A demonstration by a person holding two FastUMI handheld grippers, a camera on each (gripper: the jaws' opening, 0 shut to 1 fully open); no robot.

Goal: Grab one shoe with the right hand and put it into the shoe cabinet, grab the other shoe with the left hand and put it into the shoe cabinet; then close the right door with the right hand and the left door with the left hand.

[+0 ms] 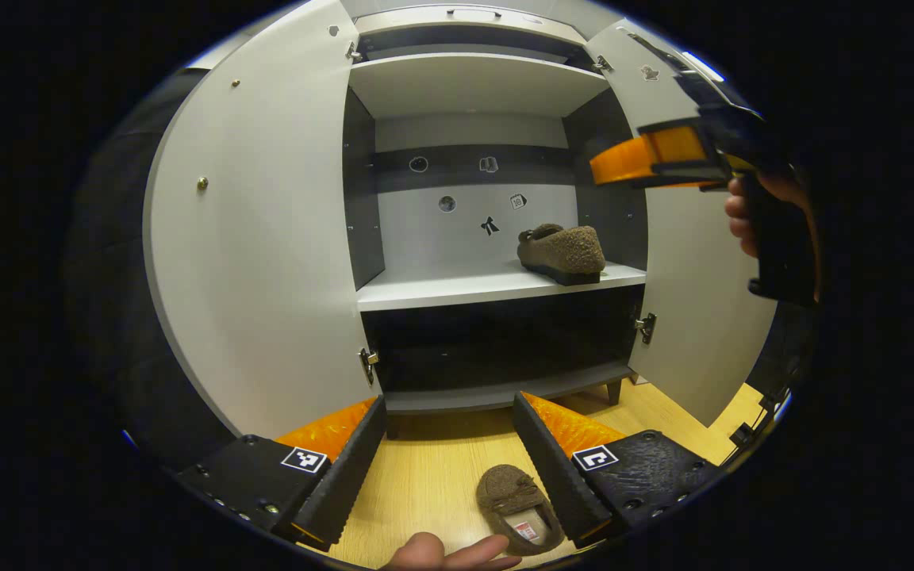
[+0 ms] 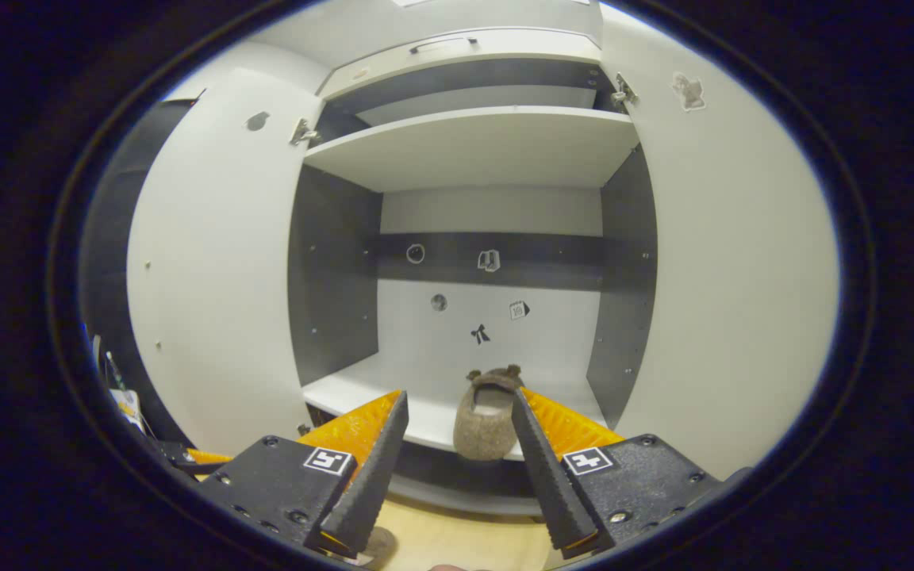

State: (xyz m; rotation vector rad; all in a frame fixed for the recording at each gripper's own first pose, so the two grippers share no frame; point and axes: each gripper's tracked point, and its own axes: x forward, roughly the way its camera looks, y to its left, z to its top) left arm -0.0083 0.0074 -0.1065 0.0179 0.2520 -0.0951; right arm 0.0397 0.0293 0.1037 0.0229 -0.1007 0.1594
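On the middle shelf (image 1: 497,287), one shoe (image 1: 562,252); both tools agape.

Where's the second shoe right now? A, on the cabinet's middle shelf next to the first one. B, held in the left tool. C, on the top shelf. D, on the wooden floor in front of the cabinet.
D: the left gripper view shows the second shoe lying on the floor by the open left tool, while only the first shoe sits on the middle shelf.
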